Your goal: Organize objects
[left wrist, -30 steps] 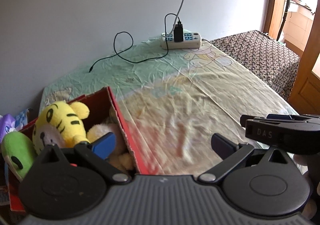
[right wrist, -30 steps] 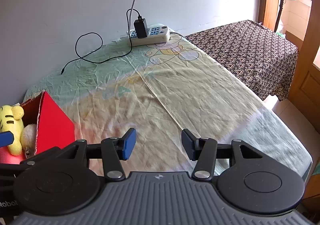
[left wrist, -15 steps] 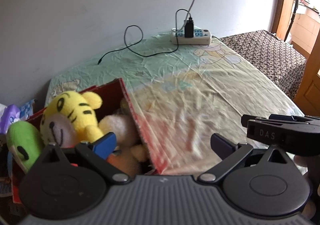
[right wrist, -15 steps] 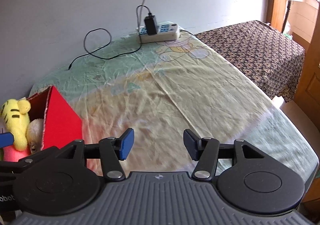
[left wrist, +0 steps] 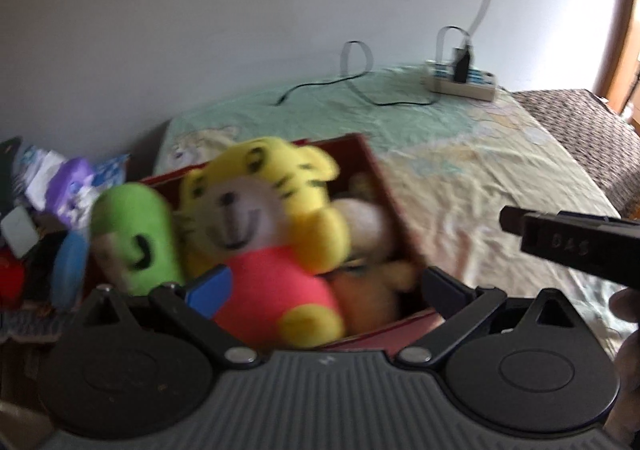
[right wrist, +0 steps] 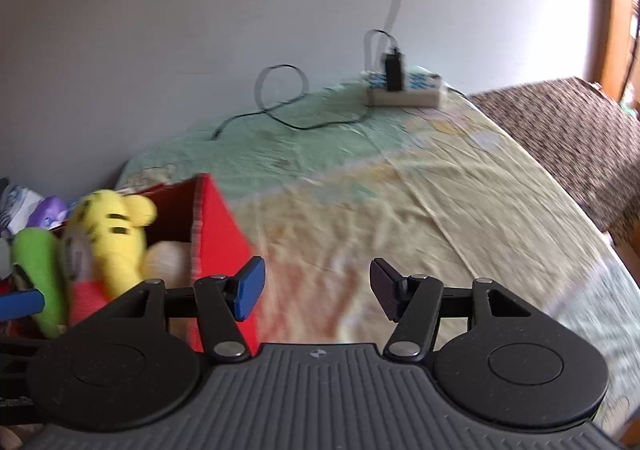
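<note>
A red cardboard box (left wrist: pixel 386 189) stands at the left end of the cloth-covered table (left wrist: pixel 480 185). It holds a yellow tiger plush in a red shirt (left wrist: pixel 256 201), a green plush (left wrist: pixel 136 234), a cream plush (left wrist: pixel 368 221) and an orange one (left wrist: pixel 368 298). My left gripper (left wrist: pixel 324 288) hangs open over the box, with the tiger seen between its wide-set fingers and untouched. My right gripper (right wrist: pixel 316 290) is beside the box's red outer wall (right wrist: pixel 224 242). Its jaws are opening, with only bare cloth between them. The tiger (right wrist: pixel 116 234) shows at the left of the right wrist view.
A white power strip (right wrist: pixel 404 89) with a black charger and a looping black cable (right wrist: pixel 280 105) lies at the table's far end by the wall. A brown patterned cover (right wrist: pixel 580 129) lies to the right. Mixed clutter (left wrist: pixel 60 185) sits left of the box.
Both views have swung left toward the box, so the toys now fill the middle of the left wrist view. The right gripper's jaws stand a little wider.
</note>
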`<action>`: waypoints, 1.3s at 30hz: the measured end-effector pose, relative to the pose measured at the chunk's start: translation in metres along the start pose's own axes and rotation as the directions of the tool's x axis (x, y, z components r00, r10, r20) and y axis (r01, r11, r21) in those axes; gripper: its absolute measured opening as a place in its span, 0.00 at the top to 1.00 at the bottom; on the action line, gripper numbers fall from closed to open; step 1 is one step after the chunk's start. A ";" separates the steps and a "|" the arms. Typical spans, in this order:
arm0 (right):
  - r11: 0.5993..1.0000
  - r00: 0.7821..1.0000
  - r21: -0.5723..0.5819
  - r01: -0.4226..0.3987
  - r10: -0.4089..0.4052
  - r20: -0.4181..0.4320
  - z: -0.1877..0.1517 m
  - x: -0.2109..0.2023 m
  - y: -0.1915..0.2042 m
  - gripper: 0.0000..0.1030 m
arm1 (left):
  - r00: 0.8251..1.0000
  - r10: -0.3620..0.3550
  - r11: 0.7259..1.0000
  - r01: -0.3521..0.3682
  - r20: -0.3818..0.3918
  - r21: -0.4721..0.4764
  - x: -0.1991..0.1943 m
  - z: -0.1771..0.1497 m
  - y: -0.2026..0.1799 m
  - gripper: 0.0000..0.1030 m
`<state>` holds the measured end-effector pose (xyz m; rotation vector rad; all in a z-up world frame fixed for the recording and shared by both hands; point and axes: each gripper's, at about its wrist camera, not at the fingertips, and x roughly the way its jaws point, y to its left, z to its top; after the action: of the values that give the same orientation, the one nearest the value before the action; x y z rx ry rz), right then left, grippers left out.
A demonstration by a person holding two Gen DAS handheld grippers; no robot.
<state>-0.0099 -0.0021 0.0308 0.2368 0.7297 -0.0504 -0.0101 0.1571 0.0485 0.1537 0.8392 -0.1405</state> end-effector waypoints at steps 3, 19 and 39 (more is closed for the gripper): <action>0.998 0.999 -0.053 -0.036 0.037 0.003 0.002 -0.001 0.022 0.39 | 0.999 0.032 0.998 -0.033 -0.012 -0.046 0.000 -0.003 0.018 0.02; 0.961 0.982 -0.206 -0.187 0.177 -0.065 0.009 0.004 0.102 0.31 | 0.987 0.139 0.966 -0.154 -0.084 -0.208 0.006 -0.019 0.085 0.02; 0.959 0.981 -0.228 -0.171 0.142 -0.134 -0.002 0.022 0.125 0.27 | 0.976 0.141 0.960 -0.177 -0.167 -0.219 0.023 -0.026 0.116 0.01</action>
<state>0.0210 0.1204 0.0393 0.0666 0.8237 0.2035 0.0077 0.2741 0.0235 0.0103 0.9828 0.1234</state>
